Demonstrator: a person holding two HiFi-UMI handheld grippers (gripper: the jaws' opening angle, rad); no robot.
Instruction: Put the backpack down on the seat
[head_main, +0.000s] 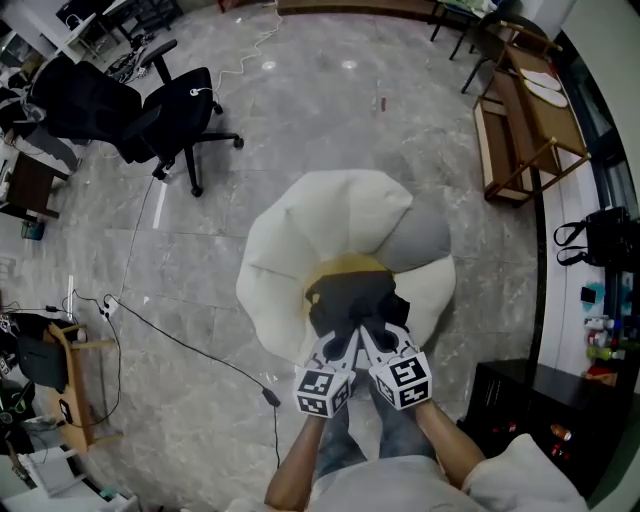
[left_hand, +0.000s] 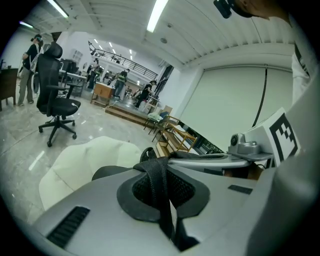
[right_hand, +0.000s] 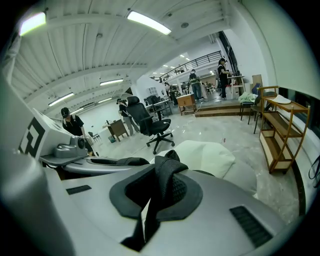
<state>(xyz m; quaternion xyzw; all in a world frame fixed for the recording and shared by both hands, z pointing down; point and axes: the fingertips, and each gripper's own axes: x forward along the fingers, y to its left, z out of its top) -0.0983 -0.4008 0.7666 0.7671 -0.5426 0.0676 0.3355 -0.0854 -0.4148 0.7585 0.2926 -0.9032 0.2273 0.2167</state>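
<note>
A black backpack (head_main: 355, 297) with a yellow part hangs over the near side of a white and grey beanbag seat (head_main: 330, 225); I cannot tell whether it touches the seat. Both grippers hold it side by side from the near side. My left gripper (head_main: 343, 338) is shut on a black webbing strap (left_hand: 159, 182) that runs between its jaws. My right gripper (head_main: 373, 335) is shut on another black strap (right_hand: 162, 182). The left gripper view shows the seat (left_hand: 85, 160) below and beyond the jaws, and the right gripper view shows the seat (right_hand: 210, 155) too.
A black office chair (head_main: 165, 115) stands at the far left. Against the right wall is a wooden rack (head_main: 525, 120). A black cabinet (head_main: 520, 400) sits at the near right. A cable (head_main: 190, 345) crosses the floor near a wooden stool (head_main: 75, 385). Several people stand far off.
</note>
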